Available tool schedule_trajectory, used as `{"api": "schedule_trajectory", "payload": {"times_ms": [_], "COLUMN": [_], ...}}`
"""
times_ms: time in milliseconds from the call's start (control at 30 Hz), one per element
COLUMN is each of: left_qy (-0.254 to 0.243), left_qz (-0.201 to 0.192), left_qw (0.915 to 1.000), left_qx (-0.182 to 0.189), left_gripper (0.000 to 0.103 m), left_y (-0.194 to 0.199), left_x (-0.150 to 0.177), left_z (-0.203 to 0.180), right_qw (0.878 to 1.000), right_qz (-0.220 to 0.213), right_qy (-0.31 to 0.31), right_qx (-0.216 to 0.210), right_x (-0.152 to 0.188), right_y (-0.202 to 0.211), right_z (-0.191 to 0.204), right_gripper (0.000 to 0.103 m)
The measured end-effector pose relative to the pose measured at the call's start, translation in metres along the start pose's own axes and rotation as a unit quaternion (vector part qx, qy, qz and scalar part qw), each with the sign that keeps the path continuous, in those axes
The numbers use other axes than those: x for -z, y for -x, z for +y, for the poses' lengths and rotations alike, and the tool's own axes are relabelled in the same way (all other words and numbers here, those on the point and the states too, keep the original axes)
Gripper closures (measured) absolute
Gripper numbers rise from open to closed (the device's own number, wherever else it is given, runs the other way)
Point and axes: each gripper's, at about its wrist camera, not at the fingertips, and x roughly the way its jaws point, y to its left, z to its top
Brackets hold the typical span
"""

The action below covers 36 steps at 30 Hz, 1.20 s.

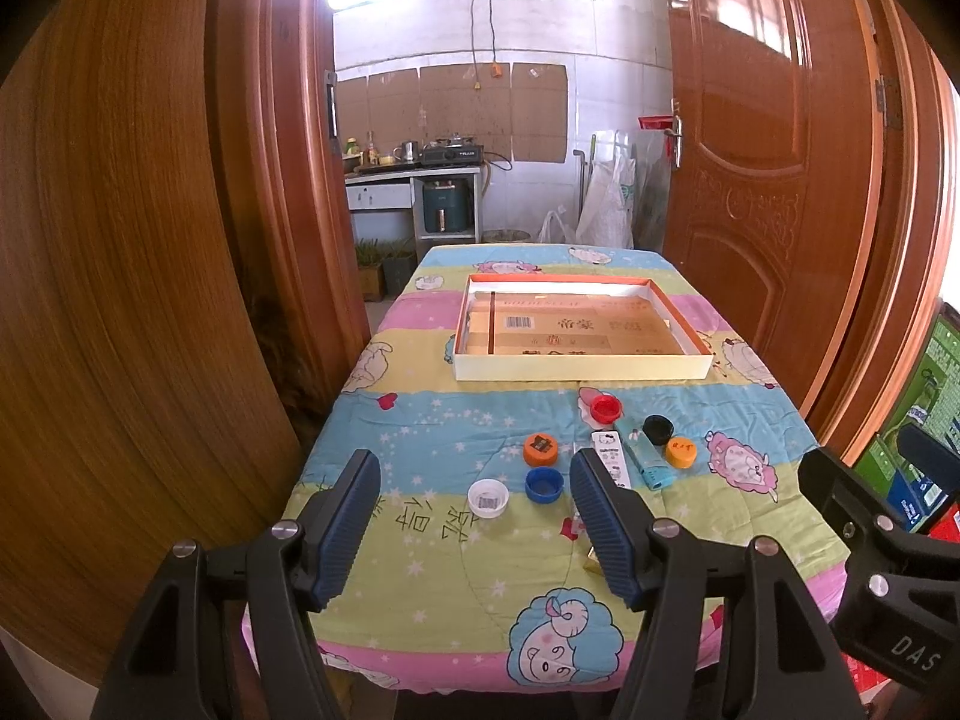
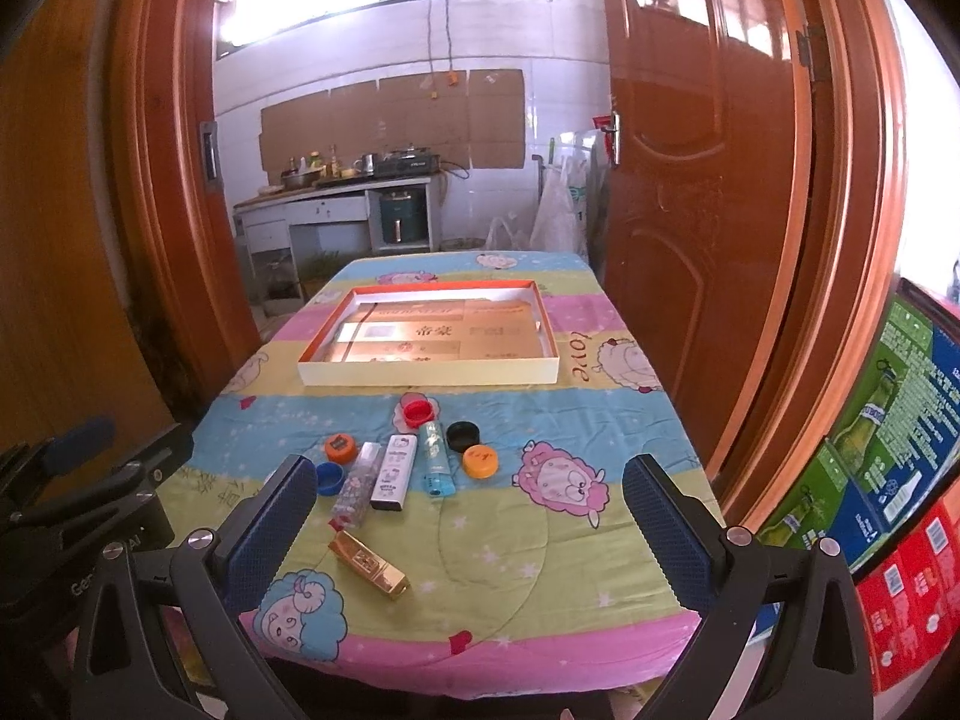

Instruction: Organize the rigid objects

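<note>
A shallow white box (image 1: 582,369) (image 2: 429,373) with an orange rim lies open on the far half of the table, holding only flat cardboard. Nearer lie several bottle caps: red (image 2: 417,410), black (image 2: 463,435), two orange (image 2: 480,461) (image 1: 540,449), blue (image 1: 543,484) and white (image 1: 488,498). Beside them lie a white lighter (image 2: 394,471), a teal lighter (image 2: 433,459), a clear lighter (image 2: 357,485) and a gold lighter (image 2: 369,564). My left gripper (image 1: 474,531) hangs open above the table's near edge. My right gripper (image 2: 468,534) is open too, with nothing between its fingers.
The table wears a cartoon-print cloth (image 2: 540,546). Wooden doors (image 1: 750,138) and frames (image 1: 120,240) flank it closely on both sides. Printed cartons (image 2: 900,438) are stacked at the right. A kitchen counter (image 1: 414,171) stands beyond the doorway.
</note>
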Motion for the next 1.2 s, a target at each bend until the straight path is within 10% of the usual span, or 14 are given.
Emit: {"api": "schedule_trajectory", "payload": {"times_ms": [633,967,1200], "left_qy": [0.011,0.036,0.024], "left_qz": [0.008,0.038,0.058], "left_qw": [0.9998,0.9985,0.9979], "left_qx": [-0.014,-0.017,0.016], "left_gripper": [0.037,0.037,0.037], "left_y": [-0.012,-0.038,-0.057], "left_x": [0.001,0.007,0.015], "left_z": [0.021,0.052,0.050], "right_qw": [0.996,0.956,0.929], "right_qz": [0.042,0.141,0.215], "right_qy": [0.039,0.191,0.230], "right_qx": [-0.069,-0.174,-0.195], "right_x": [0.005,0.038,0.055], "right_y": [-0.023,-0.108,-0.163], "right_z": [-0.009,0.027,0.053], "right_gripper": [0.001,0.002,0.036]}}
